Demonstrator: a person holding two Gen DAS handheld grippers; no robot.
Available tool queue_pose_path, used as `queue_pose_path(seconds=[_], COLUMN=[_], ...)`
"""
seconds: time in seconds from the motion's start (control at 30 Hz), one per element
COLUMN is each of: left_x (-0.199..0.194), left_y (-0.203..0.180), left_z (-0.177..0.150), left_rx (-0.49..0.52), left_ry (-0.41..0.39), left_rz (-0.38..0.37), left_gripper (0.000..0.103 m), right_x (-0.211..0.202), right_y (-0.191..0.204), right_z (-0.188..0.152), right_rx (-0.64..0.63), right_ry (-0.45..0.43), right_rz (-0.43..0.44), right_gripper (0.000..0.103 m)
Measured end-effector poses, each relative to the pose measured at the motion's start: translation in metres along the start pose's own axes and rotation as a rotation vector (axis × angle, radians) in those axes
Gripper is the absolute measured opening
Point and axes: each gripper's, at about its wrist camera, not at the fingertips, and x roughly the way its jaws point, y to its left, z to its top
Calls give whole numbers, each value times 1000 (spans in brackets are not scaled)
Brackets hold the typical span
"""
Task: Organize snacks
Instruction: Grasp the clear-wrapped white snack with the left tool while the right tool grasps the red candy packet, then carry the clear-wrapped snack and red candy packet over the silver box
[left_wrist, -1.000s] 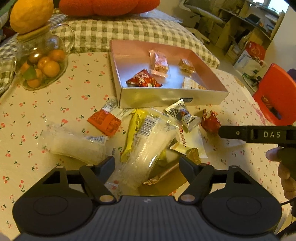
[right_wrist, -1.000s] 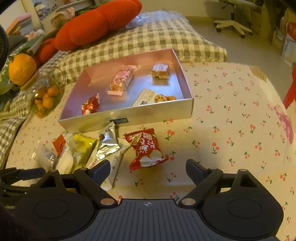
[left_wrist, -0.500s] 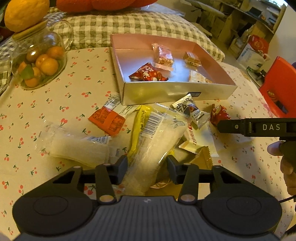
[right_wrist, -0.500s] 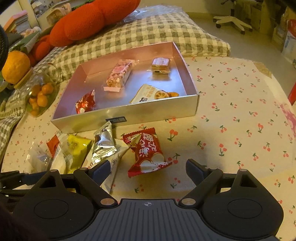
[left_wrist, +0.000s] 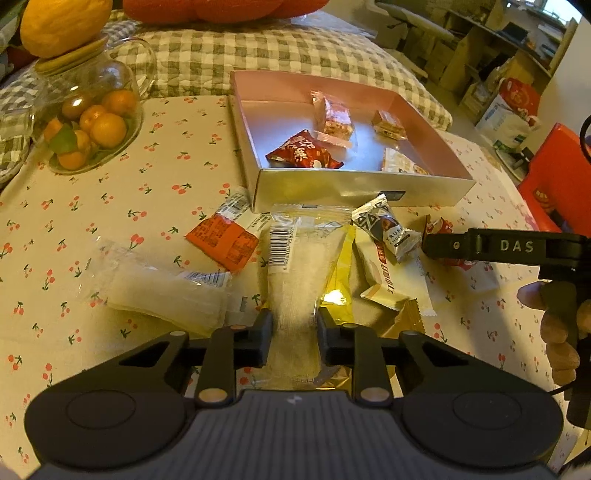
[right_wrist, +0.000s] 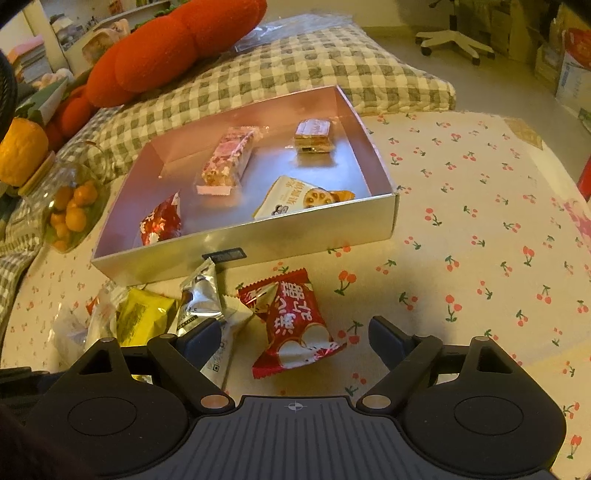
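Observation:
My left gripper (left_wrist: 294, 325) is shut on a long clear packet of white snack (left_wrist: 299, 269) and holds its near end above the pile. Under and beside it lie a yellow packet (left_wrist: 341, 273), an orange packet (left_wrist: 223, 242), a second clear packet (left_wrist: 162, 291) and a silver truffle wrapper (left_wrist: 384, 229). The silver box (left_wrist: 354, 188) behind holds several snacks, among them a red packet (left_wrist: 303, 151). My right gripper (right_wrist: 293, 334) is open, with a red snack packet (right_wrist: 295, 325) on the cloth between its fingers. The right gripper also shows at the right in the left wrist view (left_wrist: 480, 245).
A glass jar of small oranges (left_wrist: 88, 122) stands at the back left with a big yellow fruit (left_wrist: 62, 22) on its lid. A checked cushion (right_wrist: 295, 70) and a red plush (right_wrist: 173, 48) lie behind the box. The cherry-print tablecloth (right_wrist: 480, 221) stretches right of the box.
My left gripper has closed from open onto the long clear packet and lifted its end. My right gripper has come lower and nearer the red packet, still open.

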Motion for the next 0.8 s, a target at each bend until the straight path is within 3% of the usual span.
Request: queue_pose_path(seconds=[0.13, 0.3, 0.8], left_x=[-1, -2, -7], left_y=[1, 2, 3], left_z=[0, 0, 2], left_rx=[-9, -17, -32], left_ry=[0, 0, -14], left_rz=[3, 5, -3], left_gripper=[22, 22, 21], right_x=[3, 5, -2], right_y=[5, 6, -4], right_z=[-1, -2, 2], right_rx=[-29, -56, 32], right_ry=[9, 2, 38], right_rz=[-7, -36, 2], right_gripper=[61, 43, 35])
